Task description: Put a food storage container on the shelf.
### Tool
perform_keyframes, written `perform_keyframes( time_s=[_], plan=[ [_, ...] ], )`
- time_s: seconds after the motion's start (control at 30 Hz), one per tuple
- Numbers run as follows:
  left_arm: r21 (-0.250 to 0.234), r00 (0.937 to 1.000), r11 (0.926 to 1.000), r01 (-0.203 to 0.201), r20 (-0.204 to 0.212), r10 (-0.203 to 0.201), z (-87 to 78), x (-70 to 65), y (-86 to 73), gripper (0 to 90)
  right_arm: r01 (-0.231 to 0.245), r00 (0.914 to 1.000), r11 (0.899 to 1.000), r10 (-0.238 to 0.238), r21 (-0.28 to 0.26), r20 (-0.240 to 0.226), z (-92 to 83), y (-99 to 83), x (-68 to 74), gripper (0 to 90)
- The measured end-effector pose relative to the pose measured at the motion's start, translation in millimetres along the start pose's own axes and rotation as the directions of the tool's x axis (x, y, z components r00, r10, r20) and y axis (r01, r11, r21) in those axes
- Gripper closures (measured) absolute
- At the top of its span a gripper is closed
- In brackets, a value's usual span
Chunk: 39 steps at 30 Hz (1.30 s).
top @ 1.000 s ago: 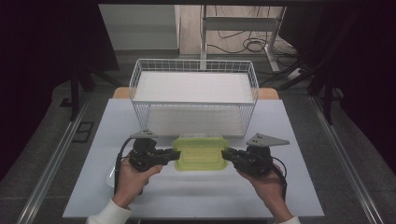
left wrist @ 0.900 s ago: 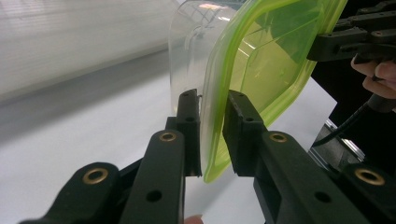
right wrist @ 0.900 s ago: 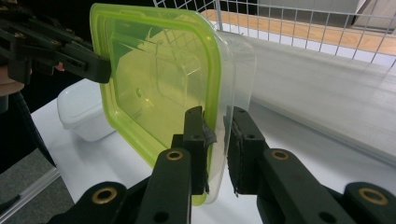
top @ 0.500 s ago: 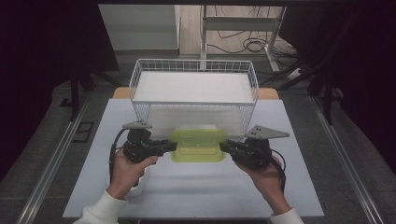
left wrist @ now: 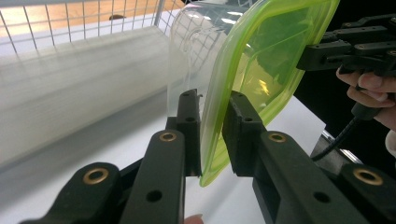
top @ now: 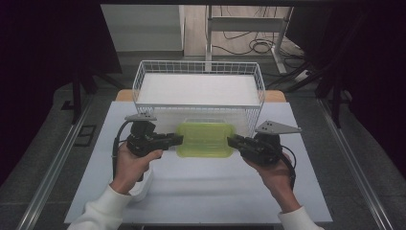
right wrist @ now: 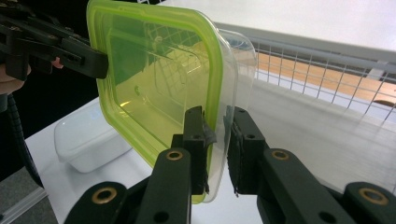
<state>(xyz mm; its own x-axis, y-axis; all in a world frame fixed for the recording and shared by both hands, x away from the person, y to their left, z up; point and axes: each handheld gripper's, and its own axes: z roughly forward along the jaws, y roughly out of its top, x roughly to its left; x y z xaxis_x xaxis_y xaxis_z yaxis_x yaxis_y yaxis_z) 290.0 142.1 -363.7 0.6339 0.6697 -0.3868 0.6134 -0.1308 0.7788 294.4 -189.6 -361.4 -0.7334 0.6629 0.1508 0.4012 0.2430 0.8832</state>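
A pale grey-white table top (top: pixel 201 191) sits on a grey floor in a dim room, with dark curtains to either side and loose cables on the floor beyond the far edge. At the back of the table stands a white wire basket (top: pixel 198 67) with a flat white bottom; bare wood shows under it through the mesh in the gripper views.

Between the two hands, just in front of the basket's near wall, is a clear plastic container with a lime-green lid (top: pixel 206 139). It is held clear of the table, lid side towards the person. The left gripper (top: pixel 178 139) has its jaws pinching the container's left rim; in the left gripper view the green edge and clear wall (left wrist: pixel 243 70) run straight down between the two black pads (left wrist: pixel 189 135), which press on it from both sides. The right gripper (top: pixel 231 141) does the same on the opposite rim, its jaws clamped across the lid edge and the clear wall (right wrist: pixel 154 93).

In the right gripper view a second, whitish translucent tub (right wrist: pixel 88 140) lies on the table below the left hand.
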Motion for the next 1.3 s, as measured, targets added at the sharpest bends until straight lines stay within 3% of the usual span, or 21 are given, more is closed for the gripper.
perform_keyframes(
  time_s=[0.53, 1.3],
  plan=[
    [-0.023, 0.9993, 0.999, -0.037, 0.01, 0.037, -4.7, 1.1, 34.9, 78.4, 0.016, 0.9997, 0.999, -0.015, -0.04, 0.019, -4.8, 26.0, -7.7, 77.9],
    [-0.048, 0.9984, 0.9976, -0.051, 0.02, 0.052, -2.4, 12.8, 72.2, 78.7, 0.015, 0.9995, 0.998, -0.013, -0.061, 0.029, -0.2, 62.0, -24.4, 78.0]
  ],
)
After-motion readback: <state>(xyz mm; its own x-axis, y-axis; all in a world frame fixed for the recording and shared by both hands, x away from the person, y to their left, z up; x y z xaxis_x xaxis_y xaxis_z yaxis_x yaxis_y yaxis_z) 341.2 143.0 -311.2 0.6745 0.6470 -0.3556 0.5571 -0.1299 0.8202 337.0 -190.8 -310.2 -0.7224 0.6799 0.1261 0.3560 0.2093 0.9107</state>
